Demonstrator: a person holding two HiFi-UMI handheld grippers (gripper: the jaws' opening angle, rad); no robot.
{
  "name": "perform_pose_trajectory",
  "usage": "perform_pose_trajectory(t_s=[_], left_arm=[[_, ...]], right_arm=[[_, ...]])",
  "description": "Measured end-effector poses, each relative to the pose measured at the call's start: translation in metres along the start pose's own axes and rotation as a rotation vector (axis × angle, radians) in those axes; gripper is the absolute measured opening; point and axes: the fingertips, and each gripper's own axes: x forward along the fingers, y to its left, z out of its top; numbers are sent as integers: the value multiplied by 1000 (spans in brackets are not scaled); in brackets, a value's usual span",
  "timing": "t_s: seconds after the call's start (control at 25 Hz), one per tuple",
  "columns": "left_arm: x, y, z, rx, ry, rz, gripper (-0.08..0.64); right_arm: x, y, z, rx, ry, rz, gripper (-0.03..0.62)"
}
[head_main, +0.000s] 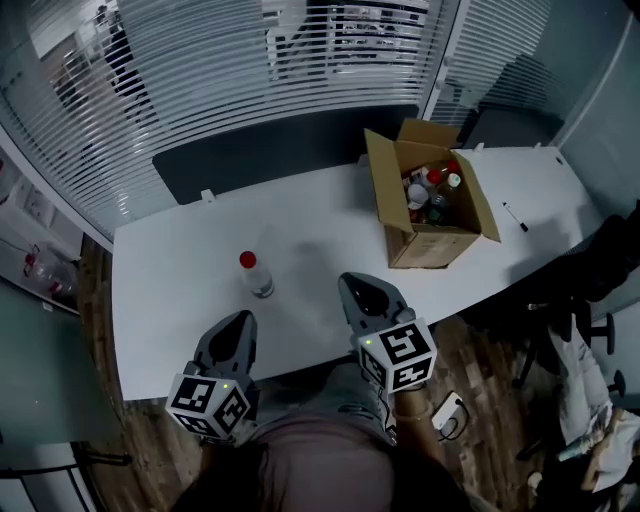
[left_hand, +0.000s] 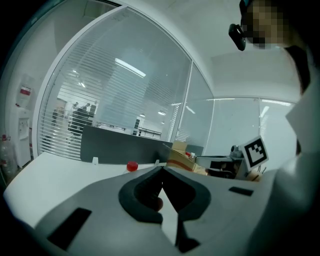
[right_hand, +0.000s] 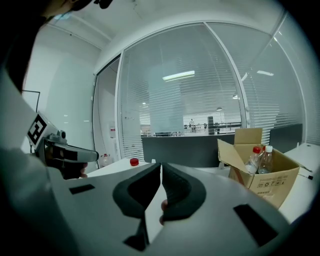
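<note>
Closest in, just above the person's lap, the left hand-held gripper (head_main: 238, 325) hangs over the near edge of the white surface (head_main: 180, 290). Its own view shows its jaws pressed together at the tips with nothing between them. The right hand-held gripper (head_main: 358, 288) sits beside it, a little farther over the surface, and its jaws are likewise closed on nothing.

Ahead of both, between them and somewhat nearer the left one, a small clear bottle (head_main: 256, 274) with a red cap stands upright on the surface, touched by neither. Whether it holds any liquid is hard to judge from here.

Farther out, to the right, an open cardboard box (head_main: 430, 245) rests on the surface with its flaps spread. It holds several bottles (head_main: 432, 195), packed together, with red and white caps showing. In the right gripper view a red-capped one (right_hand: 253, 159) and a white-capped one (right_hand: 266, 159) rise above its rim. A pen (head_main: 516, 217) lies just right of the box.
</note>
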Motion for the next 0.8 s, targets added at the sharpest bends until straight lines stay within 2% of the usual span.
perform_pose_trajectory(t_s=[0.4,0.6,0.8], left_arm=[[18,-19,-2,-13,5,-10,9],[43,-35,-11,-33,32,-24,8],[76,-53,-7,-54,33,-38,8]], right_arm=[[-15,-20,3,26,-35,20,31],[-21,-47,5,-42,-39,0,31],[-28,-81,12,-54,-46,-1,31]])
